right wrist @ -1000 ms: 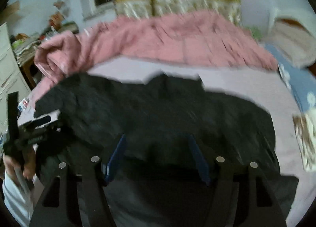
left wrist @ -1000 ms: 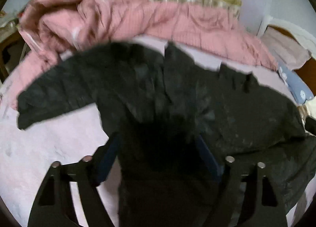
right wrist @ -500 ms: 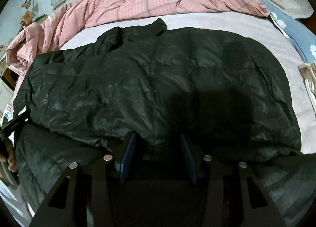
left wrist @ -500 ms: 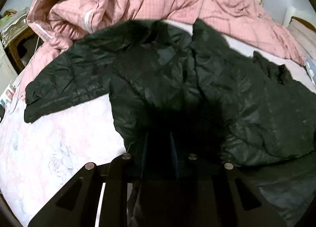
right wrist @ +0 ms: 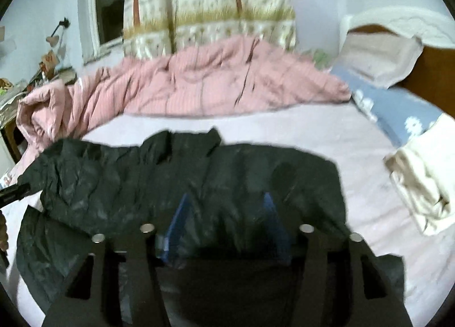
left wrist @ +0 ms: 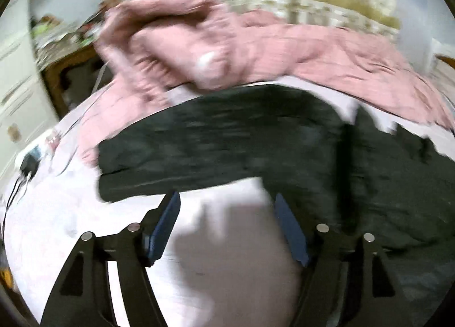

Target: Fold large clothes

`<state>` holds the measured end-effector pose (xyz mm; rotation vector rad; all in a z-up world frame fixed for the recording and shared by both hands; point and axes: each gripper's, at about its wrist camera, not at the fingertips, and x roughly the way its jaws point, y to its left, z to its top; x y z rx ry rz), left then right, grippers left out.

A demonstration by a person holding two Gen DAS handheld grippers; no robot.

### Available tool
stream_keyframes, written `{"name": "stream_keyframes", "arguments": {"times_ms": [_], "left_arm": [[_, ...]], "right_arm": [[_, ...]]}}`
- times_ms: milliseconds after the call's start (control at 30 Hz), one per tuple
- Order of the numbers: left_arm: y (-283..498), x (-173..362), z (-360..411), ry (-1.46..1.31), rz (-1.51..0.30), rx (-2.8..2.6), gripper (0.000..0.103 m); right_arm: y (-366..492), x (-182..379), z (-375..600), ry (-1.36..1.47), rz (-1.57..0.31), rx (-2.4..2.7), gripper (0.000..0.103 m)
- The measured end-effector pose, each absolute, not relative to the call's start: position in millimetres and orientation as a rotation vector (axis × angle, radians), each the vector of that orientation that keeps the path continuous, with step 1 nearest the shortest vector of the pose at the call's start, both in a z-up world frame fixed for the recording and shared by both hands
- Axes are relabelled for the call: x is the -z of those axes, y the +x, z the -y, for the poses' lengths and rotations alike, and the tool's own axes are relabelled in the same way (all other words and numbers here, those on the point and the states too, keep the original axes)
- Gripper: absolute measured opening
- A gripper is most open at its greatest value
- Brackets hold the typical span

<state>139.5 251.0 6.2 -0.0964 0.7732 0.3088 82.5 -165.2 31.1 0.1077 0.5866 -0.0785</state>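
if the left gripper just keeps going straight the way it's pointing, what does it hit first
Probably the black jacket's outstretched sleeve, which lies across the pink bedsheet just ahead of the open left gripper. Blur makes depth uncertain.

A: Both wrist views look forward and down, close over the bed [left wrist: 227, 284], toward the curtain [right wrist: 207, 8].
B: They share the black jacket [right wrist: 199, 184] and pink quilt [left wrist: 270, 51].
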Motion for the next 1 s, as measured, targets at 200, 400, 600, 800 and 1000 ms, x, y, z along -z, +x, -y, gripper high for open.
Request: {"name": "stream_keyframes", "arguments": {"times_ms": [200,400,600,800,1000], "left_arm": [[131,22,-344,-0.38,-0.828,-0.345,0.068],[123,31,-388,-0.556,-0.78,-0.347,0.068],[132,33,-412,-0.527,-0.793,-0.458,0.068],[140,42,-424,-0.553,-0.79,-0.438,0.067],[141,37,-415,-0.543,-0.743,-0.374,0.013]], "right_arm": [[79,-33,176,0.13,-0.588,0.079,0.061],[83,-26,180,0.16,-0.601,0.063,0.061],[84,-24,180,0.162,-0.604,0.055,0.061],[84,-22,177,0.151,-0.6,0.055,0.061],[84,-20,174,0.143,-0.605,0.056,0.061]]}}
